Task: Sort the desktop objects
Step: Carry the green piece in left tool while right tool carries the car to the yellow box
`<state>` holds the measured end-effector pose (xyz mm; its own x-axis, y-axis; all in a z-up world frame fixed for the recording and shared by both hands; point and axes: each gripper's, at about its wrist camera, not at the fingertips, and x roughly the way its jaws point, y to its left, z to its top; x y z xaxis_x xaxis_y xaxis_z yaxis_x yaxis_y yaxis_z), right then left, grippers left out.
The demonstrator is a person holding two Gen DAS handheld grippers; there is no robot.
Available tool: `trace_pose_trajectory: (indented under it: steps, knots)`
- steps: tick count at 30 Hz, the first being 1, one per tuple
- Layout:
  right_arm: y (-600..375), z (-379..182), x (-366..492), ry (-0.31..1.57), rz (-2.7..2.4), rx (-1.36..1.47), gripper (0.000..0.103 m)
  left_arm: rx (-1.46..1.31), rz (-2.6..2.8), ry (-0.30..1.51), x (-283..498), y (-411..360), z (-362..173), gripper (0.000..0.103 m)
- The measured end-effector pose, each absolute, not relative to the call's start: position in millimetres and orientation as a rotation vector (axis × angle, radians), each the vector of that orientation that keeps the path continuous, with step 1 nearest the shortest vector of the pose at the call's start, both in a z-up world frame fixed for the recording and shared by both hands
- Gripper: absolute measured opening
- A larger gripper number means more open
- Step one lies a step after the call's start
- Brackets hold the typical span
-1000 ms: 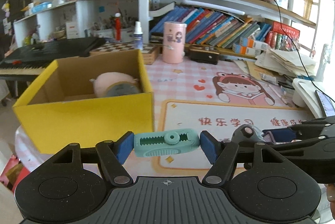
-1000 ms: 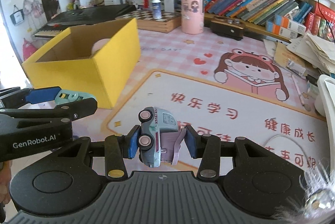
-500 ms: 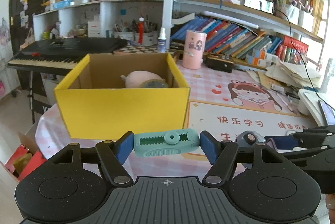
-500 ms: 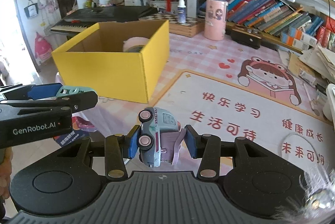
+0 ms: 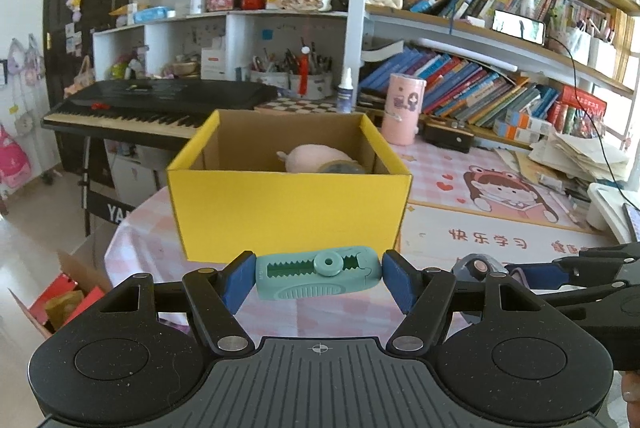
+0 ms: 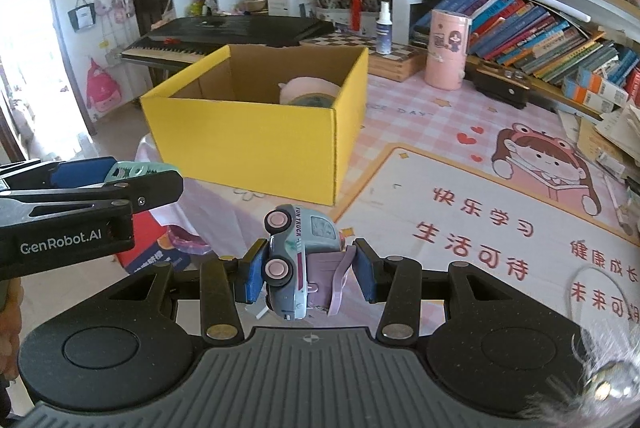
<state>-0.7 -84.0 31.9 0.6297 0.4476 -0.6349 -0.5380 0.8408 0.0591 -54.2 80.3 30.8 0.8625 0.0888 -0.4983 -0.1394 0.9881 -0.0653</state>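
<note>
Left wrist view: both tools back away from the yellow box (image 5: 288,206), left tool (image 5: 318,278) clamped on teal clip (image 5: 316,272), right tool (image 6: 308,270) on toy truck (image 6: 298,260); deposit pending.

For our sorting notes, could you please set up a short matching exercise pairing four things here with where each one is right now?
Things:
1. teal clip
2. toy truck
3. pink plush
4. pink canister

Places:
A. inside the yellow box
B. clamped in the right tongs
C. standing on the desk by the books
D. clamped in the left tongs

Pairs: 1-D, 2-B, 3-A, 4-C
</note>
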Motion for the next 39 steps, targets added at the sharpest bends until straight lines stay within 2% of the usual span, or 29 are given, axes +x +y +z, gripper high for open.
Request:
trace_pose_trajectory:
  steps: [19, 39]
  knots:
    - [-53.7, 37.5, -0.9, 0.674, 0.609, -0.145, 0.042, -0.101, 0.201, 0.477, -53.1, 115.7, 42.0, 0.069]
    - [-10.4, 70.7, 96.7, 0.522, 0.719, -0.176, 0.042, -0.101, 0.298, 0.398, 32.8, 140.0, 65.8, 0.069]
